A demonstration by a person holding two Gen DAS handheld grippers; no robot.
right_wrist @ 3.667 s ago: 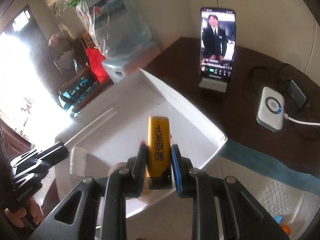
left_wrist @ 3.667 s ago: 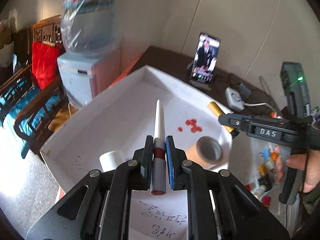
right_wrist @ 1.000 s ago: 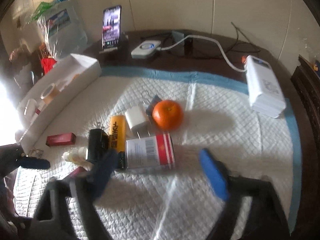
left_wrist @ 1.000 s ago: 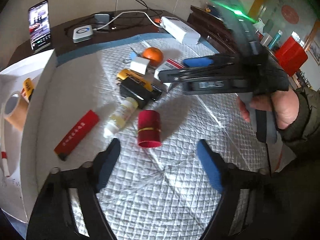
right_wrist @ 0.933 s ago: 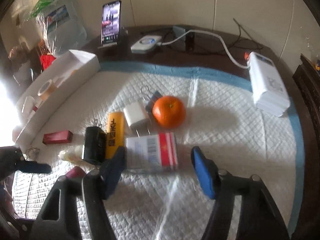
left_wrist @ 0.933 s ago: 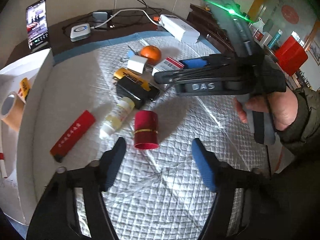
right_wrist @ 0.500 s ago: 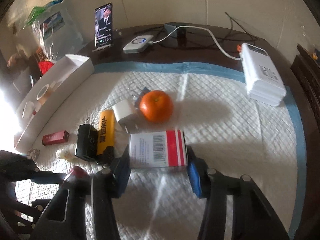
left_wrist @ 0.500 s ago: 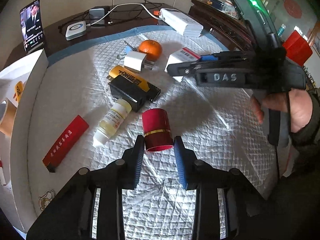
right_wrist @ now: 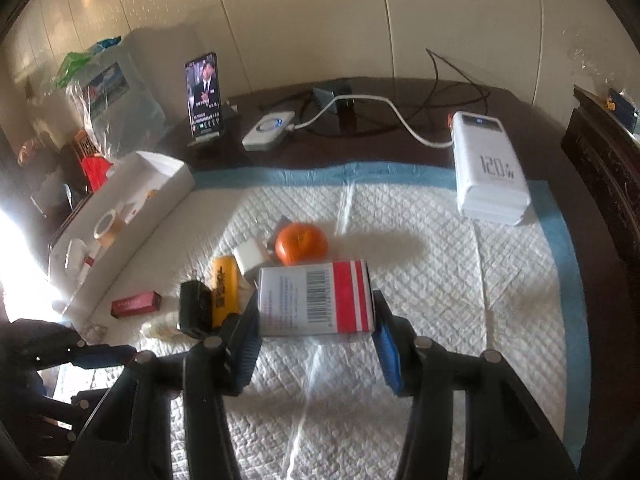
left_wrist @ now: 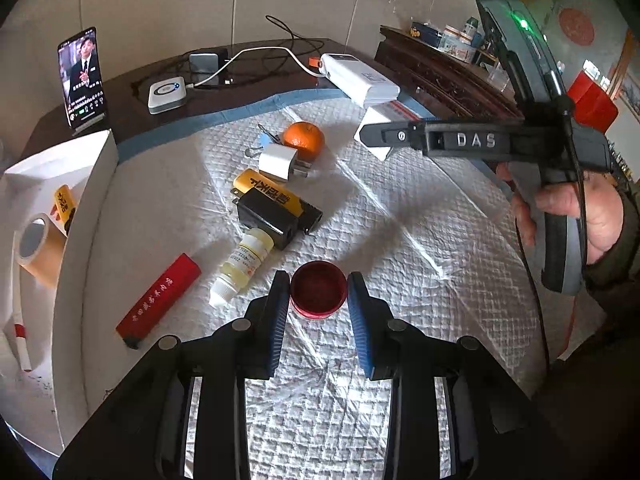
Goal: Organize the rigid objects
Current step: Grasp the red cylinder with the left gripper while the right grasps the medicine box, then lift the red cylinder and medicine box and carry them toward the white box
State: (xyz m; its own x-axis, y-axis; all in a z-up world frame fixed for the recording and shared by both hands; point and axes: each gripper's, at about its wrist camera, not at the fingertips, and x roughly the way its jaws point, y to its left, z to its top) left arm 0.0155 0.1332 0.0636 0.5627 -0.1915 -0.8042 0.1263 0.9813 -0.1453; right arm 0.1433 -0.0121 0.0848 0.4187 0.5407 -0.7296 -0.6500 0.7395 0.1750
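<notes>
Red cap [left_wrist: 318,294] pinched in left claw [left_wrist: 318,308]; right claw [right_wrist: 316,338] clamps carton [right_wrist: 316,298].

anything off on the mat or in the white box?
Mostly normal clutter. One oddity: an orange sits among the rigid items, beside the white charger plug. The small dropper bottle lies on its side against the black adapter; no spill shows. Contents of the white box look undamaged.

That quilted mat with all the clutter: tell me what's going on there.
A person holds a gripper in each hand, sorting items into the white box. The left gripper is shut on a small red cylinder; the right gripper clamps a red-and-white carton. An orange, chargers and a small bottle lie on the mat.
</notes>
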